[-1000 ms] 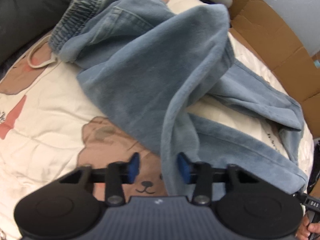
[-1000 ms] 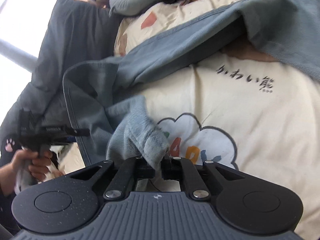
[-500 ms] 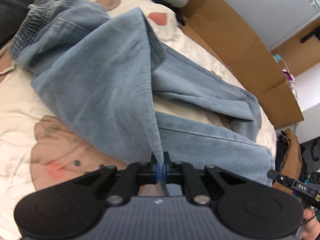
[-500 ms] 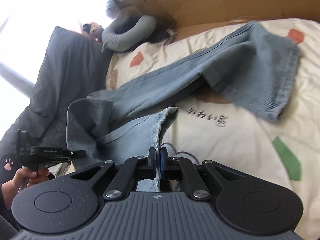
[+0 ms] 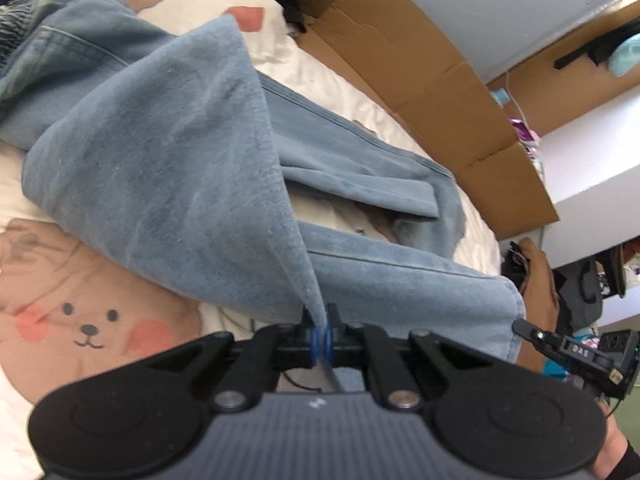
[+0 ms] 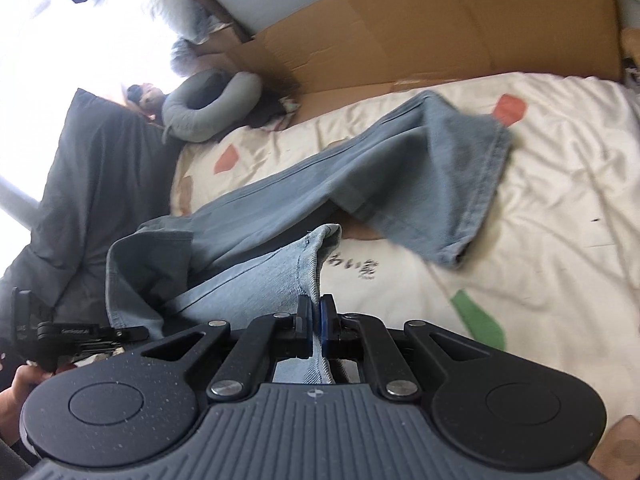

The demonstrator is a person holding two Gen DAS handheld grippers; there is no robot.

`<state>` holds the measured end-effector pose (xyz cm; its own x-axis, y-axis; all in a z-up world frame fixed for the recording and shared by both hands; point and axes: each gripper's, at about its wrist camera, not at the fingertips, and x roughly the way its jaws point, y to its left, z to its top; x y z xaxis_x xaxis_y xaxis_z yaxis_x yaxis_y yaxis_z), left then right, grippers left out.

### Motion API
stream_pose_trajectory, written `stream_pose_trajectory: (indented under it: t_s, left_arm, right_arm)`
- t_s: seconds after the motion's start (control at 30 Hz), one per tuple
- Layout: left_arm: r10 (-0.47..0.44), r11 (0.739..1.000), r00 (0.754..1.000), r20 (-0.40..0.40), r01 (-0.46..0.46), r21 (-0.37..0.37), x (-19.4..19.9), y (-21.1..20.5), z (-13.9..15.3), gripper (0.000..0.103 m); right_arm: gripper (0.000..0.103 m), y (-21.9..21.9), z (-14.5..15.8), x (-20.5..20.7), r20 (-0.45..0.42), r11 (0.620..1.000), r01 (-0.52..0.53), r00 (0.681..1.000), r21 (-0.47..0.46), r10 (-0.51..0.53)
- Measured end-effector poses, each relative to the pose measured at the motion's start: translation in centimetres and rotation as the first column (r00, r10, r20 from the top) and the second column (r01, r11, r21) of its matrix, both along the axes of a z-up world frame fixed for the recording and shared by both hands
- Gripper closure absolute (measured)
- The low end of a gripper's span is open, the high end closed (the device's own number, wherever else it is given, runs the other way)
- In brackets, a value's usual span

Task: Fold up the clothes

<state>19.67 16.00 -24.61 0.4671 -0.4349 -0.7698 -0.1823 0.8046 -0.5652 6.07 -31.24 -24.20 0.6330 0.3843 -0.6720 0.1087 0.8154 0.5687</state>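
Both hems have risen off the bedspread point(image 6: 560, 168), left claw point(image 5: 322, 334) and right claw point(image 6: 316, 326) clenched on the jeans point(image 5: 160, 168).

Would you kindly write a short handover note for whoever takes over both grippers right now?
Left gripper: shut on a fold of the jeans.
Right gripper: shut on a jeans hem.
Jeans lie spread on the bedsheet, one leg stretched toward the cardboard, its end doubled over.
Done: both grips taken, cloth lifted.
Left: straighten the legs, fold the jeans, lay them flat.
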Motion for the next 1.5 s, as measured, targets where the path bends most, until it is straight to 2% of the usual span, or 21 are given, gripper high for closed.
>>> stream_pose_trajectory:
  t_s: [0.33,0.6,0.9,1.23,1.37,1.5]
  left_arm:
    - [-0.036,0.995,0.999,0.011,0.037,-0.089,0.6,-3.5,-1.4,0.099]
    - [-0.049,0.990,0.998,0.038,0.053,-0.134,2.0,-6.2,-2.3,0.099]
    - [-0.087,0.984,0.988,0.126,0.105,-0.146,3.3,-8.4,-0.9,0.099]
    - [-0.104,0.960,0.972,0.211,0.154,-0.235,4.0,-9.2,0.9,0.099]
    - [-0.124,0.957,0.978,0.170,0.163,-0.239,4.0,-9.2,0.1,0.095]
    - [-0.133,0.968,0.986,0.105,0.151,-0.198,3.4,-8.9,-1.1,0.086]
  right_arm:
    - [0.102,-3.3,0.7,-1.8,-0.050,0.994,0.088,0.995,-0.073,-0.091]
    - [0.102,-5.5,0.8,-2.5,-0.077,0.980,0.147,0.984,-0.132,-0.158]
    - [0.102,-8.2,2.6,-2.0,-0.061,0.952,0.217,0.970,-0.216,-0.235]
    - [0.102,-11.2,5.3,-2.4,0.009,0.900,0.328,0.940,-0.286,-0.340]
    - [0.103,-12.5,6.1,-2.6,0.040,0.870,0.381,0.920,-0.312,-0.389]
    - [0.103,-12.8,3.7,-2.4,-0.026,0.867,0.372,0.915,-0.332,-0.402]
